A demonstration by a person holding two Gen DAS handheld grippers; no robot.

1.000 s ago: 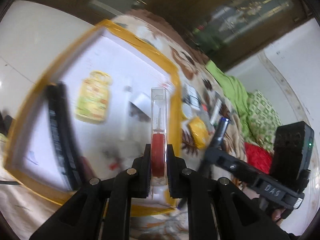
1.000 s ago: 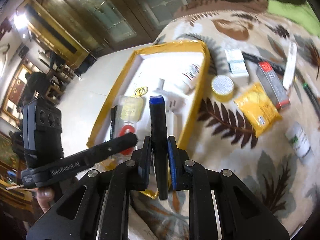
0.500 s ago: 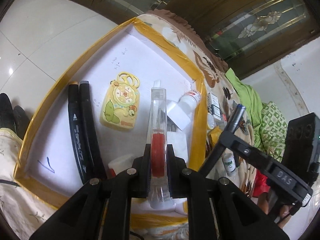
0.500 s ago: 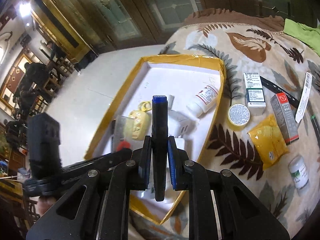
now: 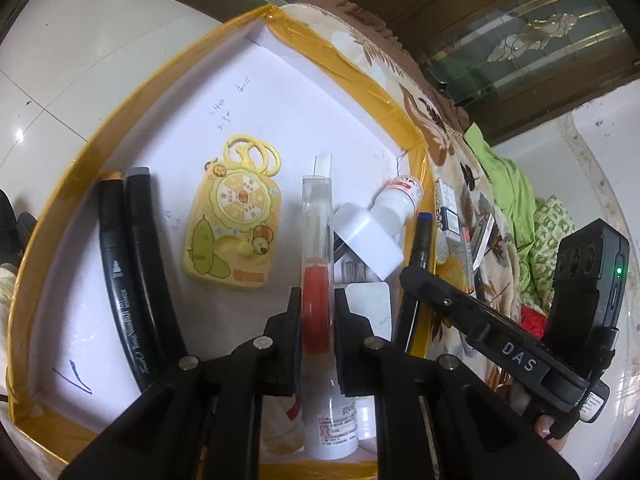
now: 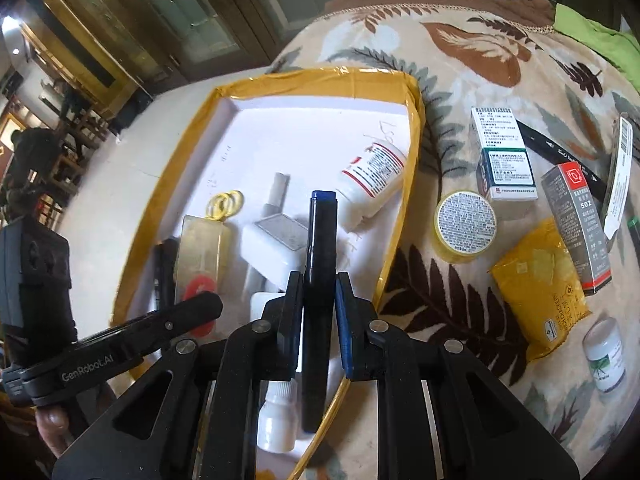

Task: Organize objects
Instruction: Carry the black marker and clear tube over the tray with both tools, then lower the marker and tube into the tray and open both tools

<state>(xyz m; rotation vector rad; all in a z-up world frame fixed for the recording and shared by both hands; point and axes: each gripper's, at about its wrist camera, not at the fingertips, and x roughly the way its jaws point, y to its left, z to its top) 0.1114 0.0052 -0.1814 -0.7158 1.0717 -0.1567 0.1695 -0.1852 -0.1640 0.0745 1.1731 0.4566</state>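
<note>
Gripping clear tape dispenser (image 5: 317, 248), left tongs (image 5: 317, 320); right tongs (image 6: 319, 312) clamp blue-capped marker (image 6: 318, 272)

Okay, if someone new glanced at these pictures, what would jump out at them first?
Probably the yellow-rimmed white tray on the leaf-patterned blanket, already holding a yellow cartoon toy and two black markers. Over it, the left gripper clamps a clear case with a red spool, and the right gripper a blue-capped black marker.
</note>
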